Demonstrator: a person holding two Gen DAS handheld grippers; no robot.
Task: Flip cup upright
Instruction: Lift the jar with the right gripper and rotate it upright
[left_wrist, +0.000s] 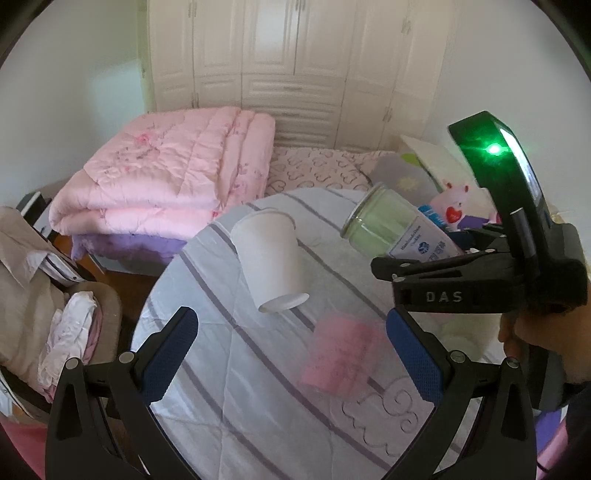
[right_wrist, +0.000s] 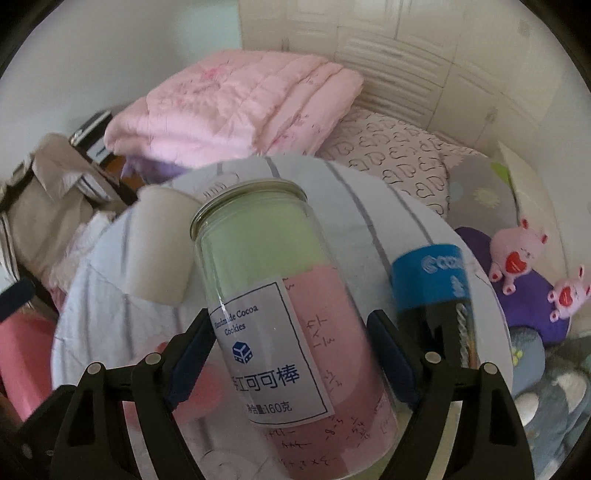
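Spanning most of both views, a round table (left_wrist: 229, 406) carries a pale striped cloth; behind it a folded pink quilt (left_wrist: 166, 177) lies on a bed, with white wardrobe doors (left_wrist: 295, 66) at the back.

Left gripper (left_wrist: 291, 354): low at the near edge of the table, pointing across it, jaws spread wide, blue pads empty; nothing between them but cloth and a translucent pink patch whose nature I cannot tell.

Right gripper (right_wrist: 291, 350): seen from the left wrist view as a black body marked DAS with a green light, held by a hand (left_wrist: 535, 328) at the right side; in its own view the jaws stand either side of a clear jar (right_wrist: 266, 314), pads at or near the glass; whether they actually press it I cannot tell.

Jar: labelled "Handmade Cocoa Cookies", tilted, open metal-rimmed mouth pointing away and up; inside, green filling toward the mouth, pink toward the base.

Blue-topped item (right_wrist: 432, 280) just right of the jar, blurred.

White paper cup (left_wrist: 267, 258): on the table left of the jar, apart from it; long axis tilted from vertical; wider closed-looking end up and away, narrower rim toward the left gripper; contents not visible.
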